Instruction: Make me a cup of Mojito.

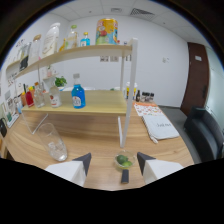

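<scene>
**A:** As far as the glass shows, how much of the Mojito is made?

**B:** Very little, I would judge. The tall glass (51,141) stands on the table (100,132) ahead of the left finger, toward the table's left edge, and it seems to hold only something pale at the bottom, perhaps ice; no liquid that I can make out. The blue bottle (78,95), the red bottle (29,97) and the small green plant (60,81) sit on the lower shelf (102,104), none of them near the glass.

**B:** The pouring and the mint look undone, then.

**A:** And the lime?

**B:** A small green piece (123,161), likely lime or mint, lies between the fingers just ahead of their tips, close to the table's near edge and by the foot of the shelf's white post (124,107). A dark object lies just before it.

**A:** How is the gripper (114,161) held?

**B:** Low over the near edge, level, pointing toward the shelf. The fingers are spread wide, with a gap on either side of the green piece; they pinch nothing.
</scene>
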